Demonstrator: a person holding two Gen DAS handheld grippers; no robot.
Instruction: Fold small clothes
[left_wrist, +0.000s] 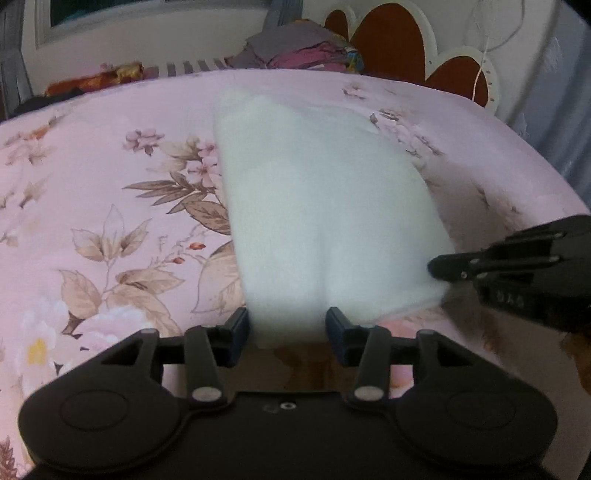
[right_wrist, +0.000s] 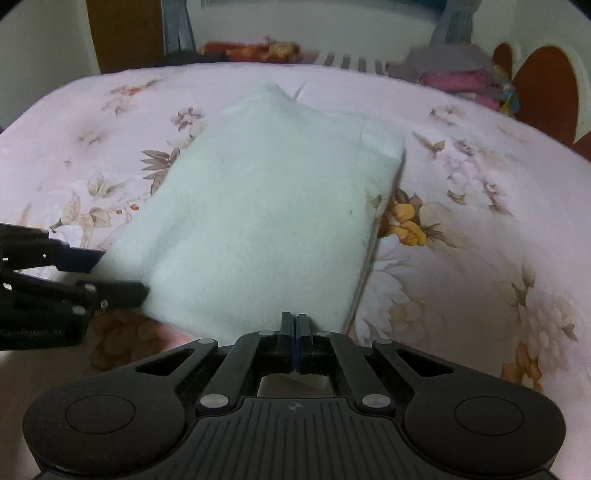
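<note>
Right wrist: cloth edge in right tool

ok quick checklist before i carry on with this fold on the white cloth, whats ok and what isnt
1. Right gripper clamped on the near edge of the white cloth: ok, jaws shut on it.
2. Left gripper gripping the cloth: not ok, its jaws stand apart with the near corner between them, pads not pressing.
3. Cloth flat on the floral bedsheet: ok mostly; the far end looks bunched.
4. Bed ahead free for the fold: ok, only sheet around the cloth.
5. Pile of clothes clear of the work area: ok, it sits at the far edge.
6. Layers aligned underneath: cannot tell.
</note>
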